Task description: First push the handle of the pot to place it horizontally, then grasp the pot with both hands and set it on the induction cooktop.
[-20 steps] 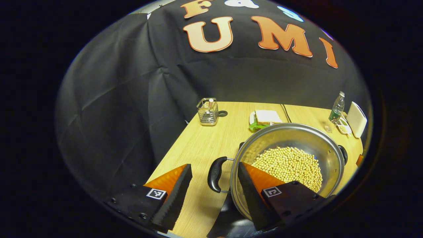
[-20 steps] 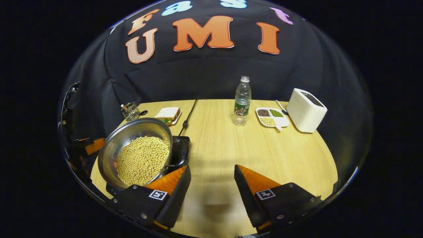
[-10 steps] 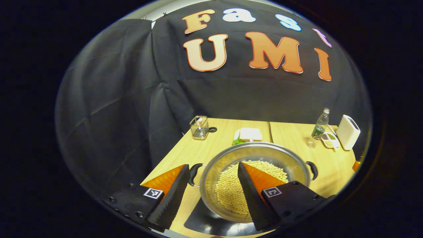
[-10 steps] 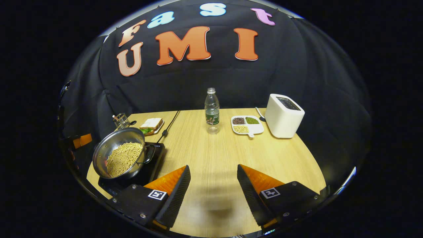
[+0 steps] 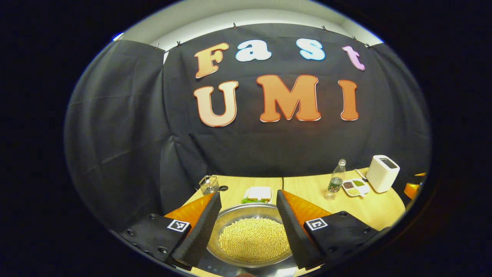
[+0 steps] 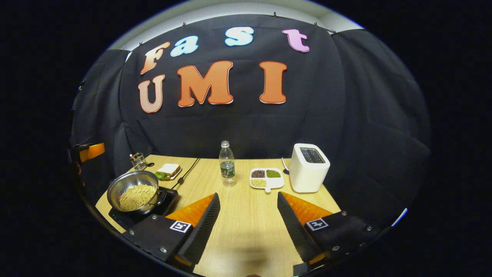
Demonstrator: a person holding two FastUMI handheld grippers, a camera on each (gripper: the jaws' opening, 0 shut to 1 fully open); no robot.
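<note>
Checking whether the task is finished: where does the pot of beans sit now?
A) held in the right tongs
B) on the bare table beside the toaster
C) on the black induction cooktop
C: the pot rests on the cooktop, both tongs open and clear.

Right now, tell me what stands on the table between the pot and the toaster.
In the right gripper view, a water bottle and a divided dish of beans stand between the pot and the toaster.

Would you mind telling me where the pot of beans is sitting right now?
In the right gripper view, the pot sits on the black induction cooktop at the table's left front corner, nearer than the sandwich plate.
</note>
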